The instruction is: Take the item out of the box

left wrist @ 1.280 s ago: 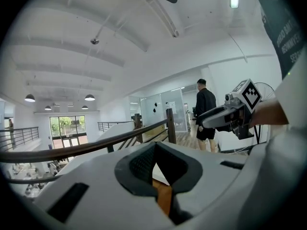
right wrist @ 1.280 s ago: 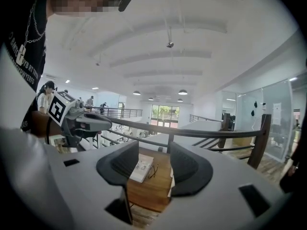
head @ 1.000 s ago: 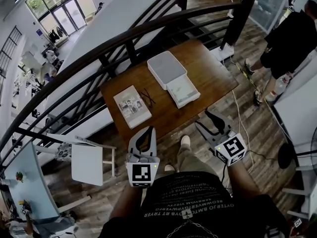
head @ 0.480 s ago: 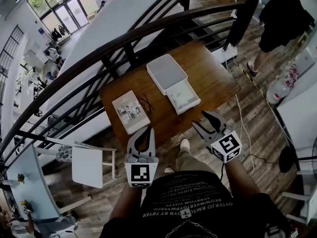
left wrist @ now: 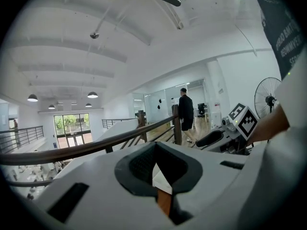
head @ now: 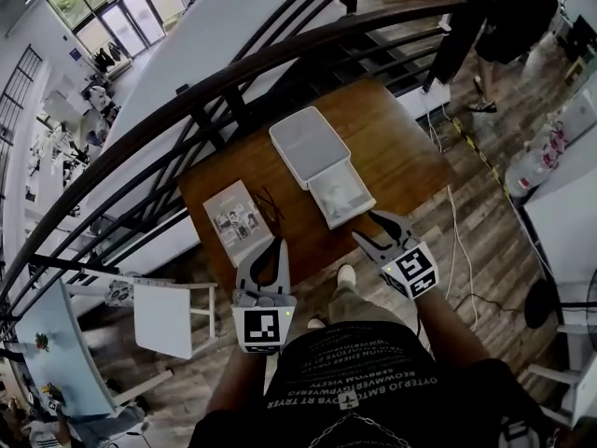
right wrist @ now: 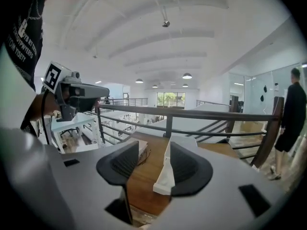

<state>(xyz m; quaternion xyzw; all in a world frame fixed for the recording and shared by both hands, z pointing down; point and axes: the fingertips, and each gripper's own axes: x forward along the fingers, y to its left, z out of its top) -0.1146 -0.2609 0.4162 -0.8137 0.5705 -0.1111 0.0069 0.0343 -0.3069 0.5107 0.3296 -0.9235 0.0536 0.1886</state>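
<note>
Right gripper [head: 364, 226] spread, empty. Left gripper [head: 268, 245] looks pressed together. Centre right over the open white box [head: 324, 203] and straddle the item; contents unclear from here.

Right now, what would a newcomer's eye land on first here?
A white box lies open in the middle of a brown table, with a booklet beside it. A dark railing curves behind the table. Nearest the camera, the left gripper is shut and the right gripper open, both aimed at the table.
</note>
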